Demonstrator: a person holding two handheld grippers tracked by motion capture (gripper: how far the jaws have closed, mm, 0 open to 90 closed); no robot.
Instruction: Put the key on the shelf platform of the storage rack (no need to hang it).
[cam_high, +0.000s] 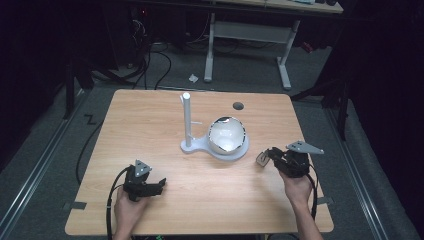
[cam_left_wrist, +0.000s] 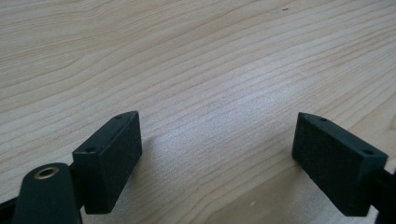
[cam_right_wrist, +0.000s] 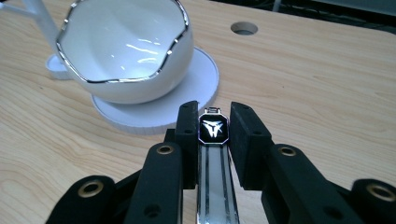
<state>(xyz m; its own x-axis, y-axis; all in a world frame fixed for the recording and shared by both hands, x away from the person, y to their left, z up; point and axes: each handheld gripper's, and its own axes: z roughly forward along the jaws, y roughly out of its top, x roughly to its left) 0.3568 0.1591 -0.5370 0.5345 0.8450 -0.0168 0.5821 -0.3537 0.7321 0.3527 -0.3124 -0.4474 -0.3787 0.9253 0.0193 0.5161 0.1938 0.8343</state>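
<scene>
One watch (cam_right_wrist: 214, 128) sits pinched between the closed jaws of the right gripper (cam_right_wrist: 214, 133), at 4 o'clock from the single white bowl (cam_high: 226, 134) on its one stand (cam_high: 187, 125). The left gripper (cam_high: 159, 184), at 7 o'clock on the wooden table (cam_high: 150, 115), gapes wide and empty. Cables (cam_high: 160, 65) trail over grey floor beyond.

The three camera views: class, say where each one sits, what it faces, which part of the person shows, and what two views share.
High view: above the person's side, looking forward and down on the table; both forearms and both tongs show.
Left gripper view: on the left tongs, facing bare wood between open jaws.
Right gripper view: on the right tongs, shut on a watch, facing the bowl on its white stand.
Shared: bowl and stand also appear in the high view.
</scene>
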